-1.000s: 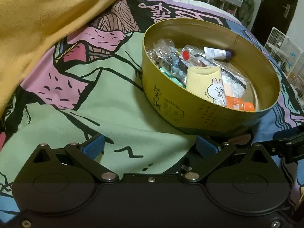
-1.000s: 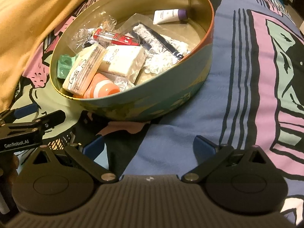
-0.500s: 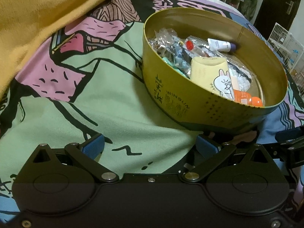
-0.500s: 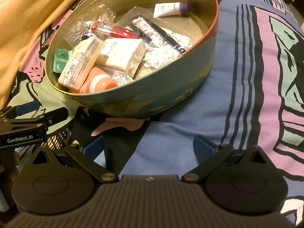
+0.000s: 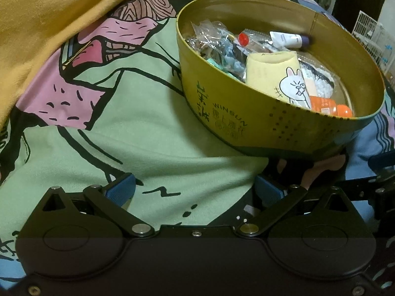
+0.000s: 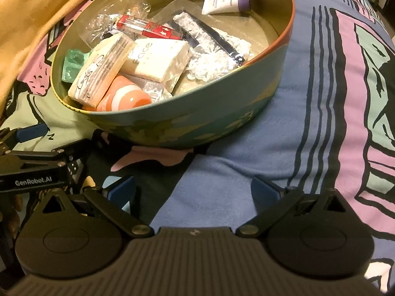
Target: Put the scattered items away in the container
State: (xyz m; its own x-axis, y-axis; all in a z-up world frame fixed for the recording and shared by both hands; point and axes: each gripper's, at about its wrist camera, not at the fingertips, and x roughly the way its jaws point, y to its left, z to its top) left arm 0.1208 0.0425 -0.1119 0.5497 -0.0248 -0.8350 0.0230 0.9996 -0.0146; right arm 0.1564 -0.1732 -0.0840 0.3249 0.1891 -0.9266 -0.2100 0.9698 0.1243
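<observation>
Here the round gold-lined metal tin (image 5: 246, 113) sits on the bed, on the cartoon-printed bedspread (image 5: 138, 133) in green, pink and blue, ahead of both my grippers. Inside it lie the small things: a pale yellow packet with a cartoon rabbit (image 5: 279, 76), leaning against the near wall; an orange bottle with white stripes (image 6: 123, 96) just beside it; a cream wrapped bar printed "Face" (image 6: 158, 59) resting partly over the packet's far edge; a red-capped clear tube in crinkled plastic wrap (image 6: 148, 27); a black comb in a clear sleeve (image 6: 209, 34) lying over some white lacy material (image 6: 217, 61); a green foil sachet (image 6: 71, 64) against the left wall; and a white tube with a purple cap (image 6: 226, 3) alone near the far wall.

My left gripper (image 5: 195, 190) hangs low over the green part of the bedspread, its jaws spread wide and holding nothing; the tin stands ahead and to the right of them. My right gripper (image 6: 193, 190) is just beside it over the blue part, jaws likewise spread and bare (each gripper shows at the edge of the other's view). A mustard-yellow blanket (image 5: 49, 14) is heaped on the bed to the left, well apart from the tin.
</observation>
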